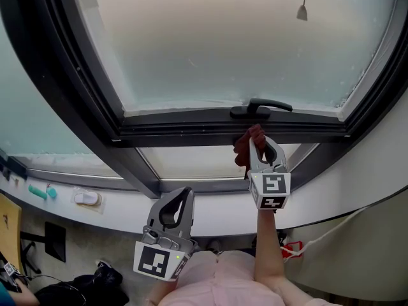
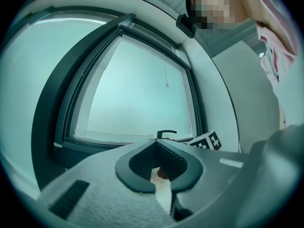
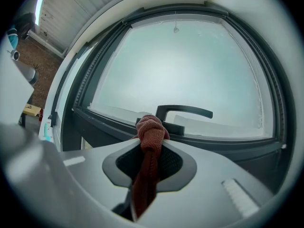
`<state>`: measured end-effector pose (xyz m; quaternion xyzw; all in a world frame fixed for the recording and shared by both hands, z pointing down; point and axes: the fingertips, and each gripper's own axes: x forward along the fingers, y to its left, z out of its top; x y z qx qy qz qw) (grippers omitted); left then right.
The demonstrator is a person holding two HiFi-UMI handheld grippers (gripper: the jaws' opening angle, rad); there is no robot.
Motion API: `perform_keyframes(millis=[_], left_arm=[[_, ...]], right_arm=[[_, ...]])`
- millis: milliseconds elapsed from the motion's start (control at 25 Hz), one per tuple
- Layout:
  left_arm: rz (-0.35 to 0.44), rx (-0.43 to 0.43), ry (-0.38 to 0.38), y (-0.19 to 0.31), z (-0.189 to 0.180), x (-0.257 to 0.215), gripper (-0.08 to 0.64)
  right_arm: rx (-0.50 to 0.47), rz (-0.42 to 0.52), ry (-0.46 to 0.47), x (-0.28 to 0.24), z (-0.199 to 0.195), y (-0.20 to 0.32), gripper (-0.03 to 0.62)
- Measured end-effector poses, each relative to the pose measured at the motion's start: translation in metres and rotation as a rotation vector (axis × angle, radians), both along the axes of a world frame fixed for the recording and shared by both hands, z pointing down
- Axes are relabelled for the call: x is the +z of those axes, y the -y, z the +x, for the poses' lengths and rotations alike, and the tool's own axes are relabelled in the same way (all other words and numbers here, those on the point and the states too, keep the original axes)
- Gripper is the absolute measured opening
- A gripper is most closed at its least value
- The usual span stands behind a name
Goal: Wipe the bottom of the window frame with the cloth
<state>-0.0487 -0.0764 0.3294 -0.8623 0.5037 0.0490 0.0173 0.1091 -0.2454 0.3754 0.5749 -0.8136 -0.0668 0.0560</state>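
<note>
The right gripper's (image 3: 151,144) jaws are clamped on a bunched, rust-red cloth (image 3: 151,126), whose knotted end pokes out past the tips while the rest trails back between the pads. In the head view this gripper (image 1: 260,148) presses the cloth (image 1: 244,146) against the dark bottom rail of the window frame (image 1: 185,134), right under the black handle (image 1: 261,108). The left gripper's (image 2: 158,147) jaws are closed tip to tip with nothing gripped; it hangs lower and to the left (image 1: 182,196), apart from the frame, over the white sill (image 1: 121,204). Above the rail is frosted glass (image 1: 223,37), with a small cord pull (image 1: 302,11) hanging in front of it.
</note>
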Motion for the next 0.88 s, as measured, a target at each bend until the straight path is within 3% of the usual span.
perform_keyframes(millis=[360, 480, 600, 880], left_arm=[[0.003, 0.011, -0.008, -0.004, -0.009, 0.0, -0.002], [-0.001, 0.019, -0.013, -0.004, -0.012, 0.001, -0.002], [0.0, 0.02, -0.017, -0.005, -0.019, 0.001, -0.002], [0.005, -0.035, -0.023, -0.011, -0.069, -0.002, -0.002]], right_arm=[[0.068, -0.028, -0.014, 0.002, 0.003, -0.002, 0.066], [0.05, -0.029, -0.014, 0.001, -0.009, -0.008, 0.066], [-0.046, -0.026, 0.002, 0.001, -0.05, -0.023, 0.066], [-0.361, -0.049, 0.025, 0.013, -0.203, -0.055, 0.066]])
